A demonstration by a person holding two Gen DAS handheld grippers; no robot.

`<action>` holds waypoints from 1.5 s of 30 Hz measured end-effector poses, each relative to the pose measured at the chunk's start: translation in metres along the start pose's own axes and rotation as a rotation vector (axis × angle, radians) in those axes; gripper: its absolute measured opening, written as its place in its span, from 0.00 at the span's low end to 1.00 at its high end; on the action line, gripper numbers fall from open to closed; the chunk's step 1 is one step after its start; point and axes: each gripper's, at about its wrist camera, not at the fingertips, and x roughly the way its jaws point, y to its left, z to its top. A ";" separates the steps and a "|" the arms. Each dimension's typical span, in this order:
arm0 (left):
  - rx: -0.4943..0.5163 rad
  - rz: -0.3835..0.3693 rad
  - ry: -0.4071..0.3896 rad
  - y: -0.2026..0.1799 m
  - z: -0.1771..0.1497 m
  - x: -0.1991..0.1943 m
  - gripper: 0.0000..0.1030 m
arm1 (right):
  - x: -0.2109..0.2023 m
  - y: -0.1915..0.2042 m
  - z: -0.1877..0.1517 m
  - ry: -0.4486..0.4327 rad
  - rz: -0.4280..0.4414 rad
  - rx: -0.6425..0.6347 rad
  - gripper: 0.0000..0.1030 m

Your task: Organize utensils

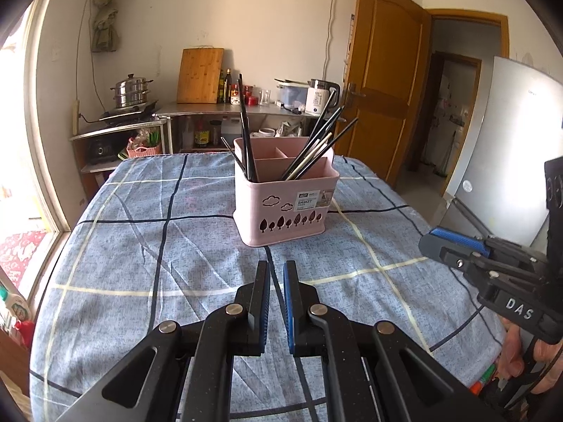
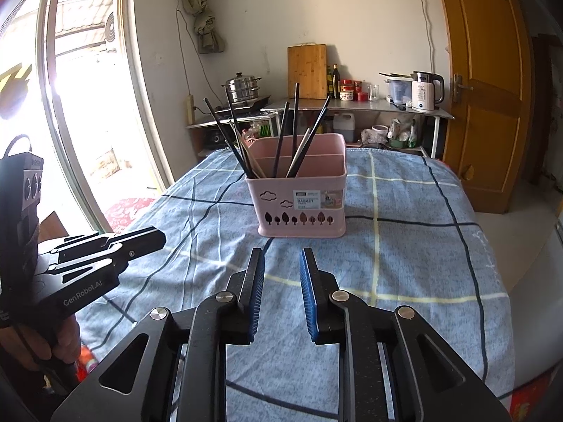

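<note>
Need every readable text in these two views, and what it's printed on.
"BASKET": white sticker on the pink basket; its smaller lines are too small to read.
"DAS": body of the right tongs.
"GenRobot.AI": body of the left tongs.
Kettle label: digits blurred, unreadable.
Fridge badge: too faint.

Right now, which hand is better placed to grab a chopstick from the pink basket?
Probably the right. Its tool has its pads apart, ready to close on a chopstick, and the basket stands straight ahead. The left tool looks shut with nothing in it and would need to open first.
</note>
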 end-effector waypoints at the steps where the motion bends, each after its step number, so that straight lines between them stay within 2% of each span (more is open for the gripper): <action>1: -0.004 0.000 -0.004 0.001 -0.001 -0.001 0.06 | 0.000 0.000 -0.001 0.000 -0.001 0.000 0.21; 45: 0.021 0.049 -0.022 -0.003 -0.009 -0.003 0.06 | 0.004 -0.007 -0.011 0.029 0.001 0.030 0.21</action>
